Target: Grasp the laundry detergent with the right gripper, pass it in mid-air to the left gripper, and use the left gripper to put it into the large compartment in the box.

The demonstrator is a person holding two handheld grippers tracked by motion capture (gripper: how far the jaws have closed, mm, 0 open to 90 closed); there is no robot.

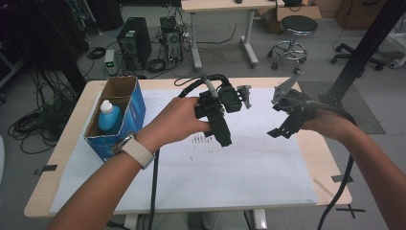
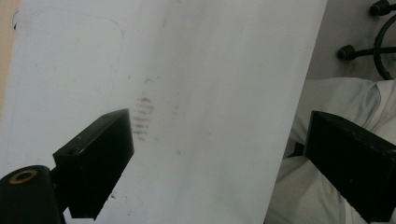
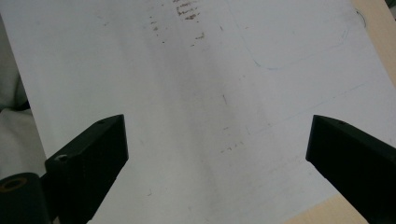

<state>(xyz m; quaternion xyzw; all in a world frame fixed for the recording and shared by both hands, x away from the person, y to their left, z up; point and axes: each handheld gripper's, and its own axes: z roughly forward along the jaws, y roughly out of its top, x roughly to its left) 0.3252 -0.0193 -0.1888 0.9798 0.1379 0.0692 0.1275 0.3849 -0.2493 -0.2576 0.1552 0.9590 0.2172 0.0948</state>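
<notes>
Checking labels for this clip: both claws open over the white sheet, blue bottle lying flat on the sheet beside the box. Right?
Not quite. The bottle is not lying on the sheet: it stands upright inside the open box at the table's left, as the high view shows. The rest holds: the left claw and right claw are both open over the sheet, with nothing between the jaws.

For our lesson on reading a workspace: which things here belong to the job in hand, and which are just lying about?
In the job:
- left gripper, fingers open, empty
- right gripper, fingers open, empty
- blue bottle
- blue cardboard box holding it

Lying about:
- white paper sheet, smudged
- stool
- computer tower
</notes>
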